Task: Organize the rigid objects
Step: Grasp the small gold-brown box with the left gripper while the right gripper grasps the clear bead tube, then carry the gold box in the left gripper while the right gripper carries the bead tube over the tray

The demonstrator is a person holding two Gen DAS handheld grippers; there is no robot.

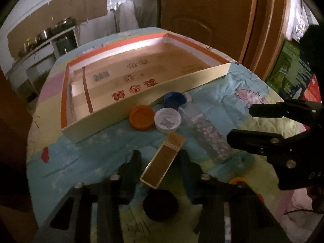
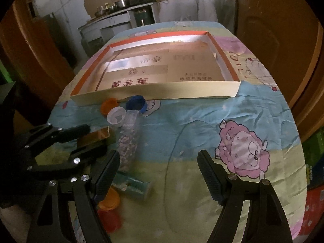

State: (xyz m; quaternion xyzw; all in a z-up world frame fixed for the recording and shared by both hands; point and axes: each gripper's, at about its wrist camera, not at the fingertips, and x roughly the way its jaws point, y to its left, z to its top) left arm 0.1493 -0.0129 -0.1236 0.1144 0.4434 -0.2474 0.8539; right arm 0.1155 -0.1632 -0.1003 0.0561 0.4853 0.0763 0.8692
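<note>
a shallow cardboard tray [image 2: 162, 93] with orange-edged walls lies toward the far edge of the table [image 2: 202, 133], which is covered in a cartoon-print cloth; nothing lies in the tray, only its printed floor shows. just outside the tray's near wall sit three round lids: an orange lid [image 1: 141, 117], a white lid [image 1: 167, 121] holding only a small label, and a blue lid [image 1: 174, 99] against the wall. a clear tube [image 2: 128, 141] of small pale beads lies beside them, its open end near the white lid. a gold box [image 1: 162, 160] lies tilted toward the table's near left side, between the fingers of the left gripper [image 1: 160, 162]; the jaws stand on either side of it, but whether the pads press on it cannot be told. a second clear tube with green contents [image 2: 131, 184], an orange cap [image 2: 110, 199] and a red cup [image 2: 109, 220] lie at the near edge. the right gripper [image 2: 160, 174] hovers above bare cloth, jaws wide apart and empty.
</note>
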